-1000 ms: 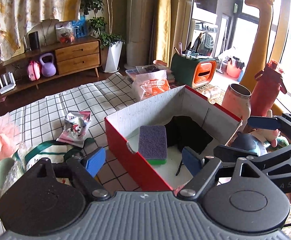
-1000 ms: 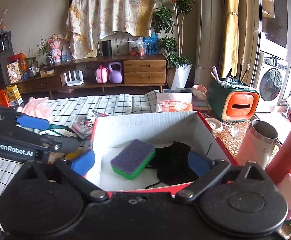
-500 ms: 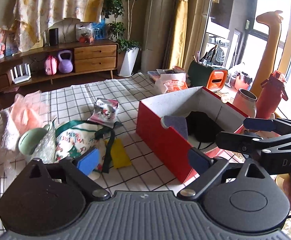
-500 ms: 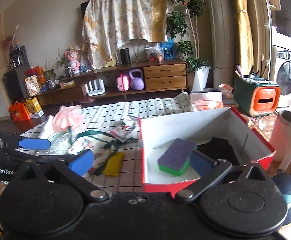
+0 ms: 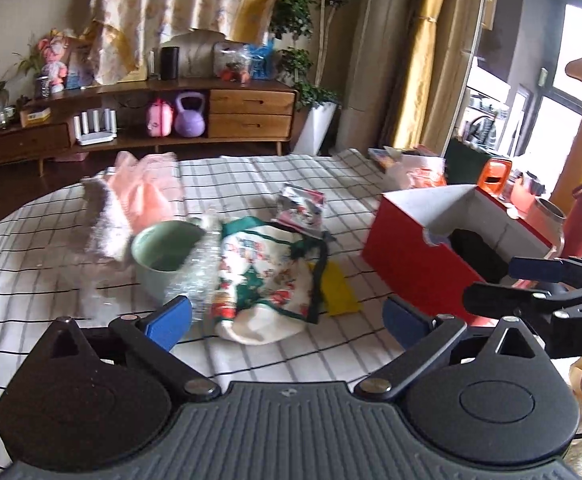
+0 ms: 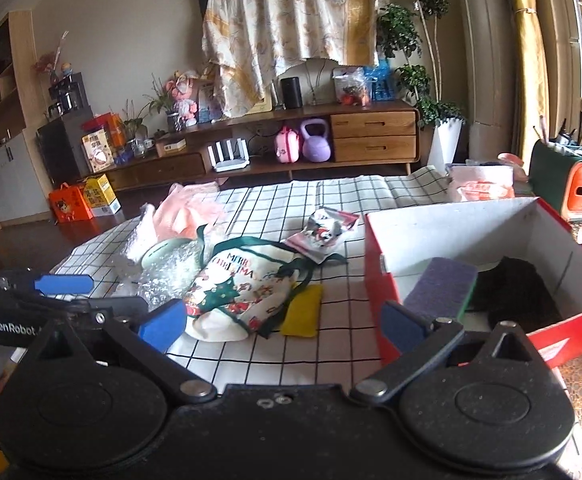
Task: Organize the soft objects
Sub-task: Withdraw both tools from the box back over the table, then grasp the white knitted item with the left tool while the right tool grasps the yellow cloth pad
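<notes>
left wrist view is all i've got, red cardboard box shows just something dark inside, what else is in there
observer: A purple sponge with a green underside lies in the red cardboard box, beside the black cloth.
operator: print on the white bag is a blur for me, any words
observer: The white drawstring bag with green trim carries green Merry Christmas lettering, partly folded under.
operator: anything on the floor off to the left
observer: An orange carton and a yellow carton stand on the dark floor beyond the table's far left edge.
</notes>
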Demonstrator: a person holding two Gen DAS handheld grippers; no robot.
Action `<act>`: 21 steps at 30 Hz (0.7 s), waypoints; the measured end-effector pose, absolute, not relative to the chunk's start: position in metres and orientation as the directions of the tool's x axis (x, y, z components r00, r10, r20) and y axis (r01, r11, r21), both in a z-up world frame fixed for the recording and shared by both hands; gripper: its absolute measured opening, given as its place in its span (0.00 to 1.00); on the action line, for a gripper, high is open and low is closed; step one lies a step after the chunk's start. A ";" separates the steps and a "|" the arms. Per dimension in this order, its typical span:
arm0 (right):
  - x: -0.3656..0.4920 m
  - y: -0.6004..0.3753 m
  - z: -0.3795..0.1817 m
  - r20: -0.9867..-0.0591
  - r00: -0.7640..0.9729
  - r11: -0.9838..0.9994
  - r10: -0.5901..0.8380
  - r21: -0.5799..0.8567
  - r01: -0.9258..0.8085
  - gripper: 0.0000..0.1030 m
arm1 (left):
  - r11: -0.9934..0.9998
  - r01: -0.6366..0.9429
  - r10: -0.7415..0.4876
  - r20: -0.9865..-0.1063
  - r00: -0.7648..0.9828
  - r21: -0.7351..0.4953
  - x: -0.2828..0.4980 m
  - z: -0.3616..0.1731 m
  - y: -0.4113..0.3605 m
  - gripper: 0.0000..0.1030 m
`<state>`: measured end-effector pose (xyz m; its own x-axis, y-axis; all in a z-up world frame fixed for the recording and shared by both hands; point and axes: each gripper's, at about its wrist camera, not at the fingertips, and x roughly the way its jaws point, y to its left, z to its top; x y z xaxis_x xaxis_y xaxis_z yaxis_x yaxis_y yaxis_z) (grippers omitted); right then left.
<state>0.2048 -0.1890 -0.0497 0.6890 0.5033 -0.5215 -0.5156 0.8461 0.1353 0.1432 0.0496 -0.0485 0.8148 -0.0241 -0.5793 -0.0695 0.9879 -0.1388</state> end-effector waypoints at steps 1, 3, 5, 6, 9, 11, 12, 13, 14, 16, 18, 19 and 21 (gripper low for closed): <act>0.205 -0.184 -0.052 -0.528 0.683 0.843 0.504 0.131 -0.521 1.00 | 0.986 -0.086 -0.011 -0.574 0.819 -0.141 0.142 -0.049 0.057 0.99; 0.208 -0.175 -0.057 -0.539 0.673 0.838 0.507 0.123 -0.532 0.99 | 0.982 -0.114 0.009 -0.562 0.827 -0.152 0.142 -0.050 0.072 0.99; 0.211 -0.166 -0.062 -0.553 0.663 0.833 0.505 0.110 -0.543 0.99 | 0.978 -0.133 0.024 -0.547 0.837 -0.162 0.143 -0.050 0.086 0.99; 0.213 -0.161 -0.066 -0.562 0.659 0.832 0.499 0.100 -0.545 0.98 | 0.976 -0.147 0.038 -0.540 0.841 -0.160 0.144 -0.050 0.093 0.99; 0.221 -0.149 -0.077 -0.586 0.648 0.829 0.486 0.077 -0.553 0.94 | 0.969 -0.201 0.094 -0.537 0.839 -0.143 0.154 -0.052 0.112 0.99; 0.228 -0.141 -0.087 -0.605 0.640 0.829 0.473 0.060 -0.556 0.91 | 0.962 -0.242 0.137 -0.541 0.829 -0.127 0.161 -0.057 0.125 0.99; 0.232 -0.137 -0.092 -0.614 0.636 0.829 0.467 0.054 -0.557 0.88 | 0.958 -0.262 0.157 -0.547 0.822 -0.119 0.165 -0.059 0.130 0.99; 0.235 -0.134 -0.097 -0.622 0.632 0.829 0.462 0.048 -0.558 0.85 | 0.952 -0.285 0.178 -0.555 0.813 -0.112 0.170 -0.062 0.136 0.99; 0.238 -0.131 -0.102 -0.630 0.628 0.828 0.457 0.045 -0.558 0.84 | 0.945 -0.309 0.199 -0.559 0.805 -0.108 0.174 -0.065 0.142 0.99; 0.247 -0.124 -0.111 -0.648 0.619 0.830 0.444 0.037 -0.557 0.83 | 0.930 -0.354 0.241 -0.556 0.795 -0.103 0.183 -0.070 0.154 0.99; 0.256 -0.119 -0.120 -0.661 0.618 0.835 0.426 0.024 -0.549 0.80 | 0.917 -0.385 0.270 -0.554 0.788 -0.101 0.193 -0.073 0.166 0.99; 0.261 -0.117 -0.123 -0.666 0.619 0.839 0.417 0.019 -0.544 0.77 | 0.911 -0.402 0.284 -0.557 0.780 -0.098 0.199 -0.074 0.171 0.99; 0.272 -0.112 -0.130 -0.676 0.622 0.849 0.396 0.011 -0.529 0.75 | 0.898 -0.429 0.308 -0.555 0.772 -0.097 0.211 -0.074 0.179 0.99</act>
<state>0.2725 -0.1124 -0.1302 0.6216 0.3965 -0.6756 -0.5290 0.8485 0.0112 0.2113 0.1790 -0.0740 0.7723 0.3085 -0.5554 -0.4286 0.8983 -0.0970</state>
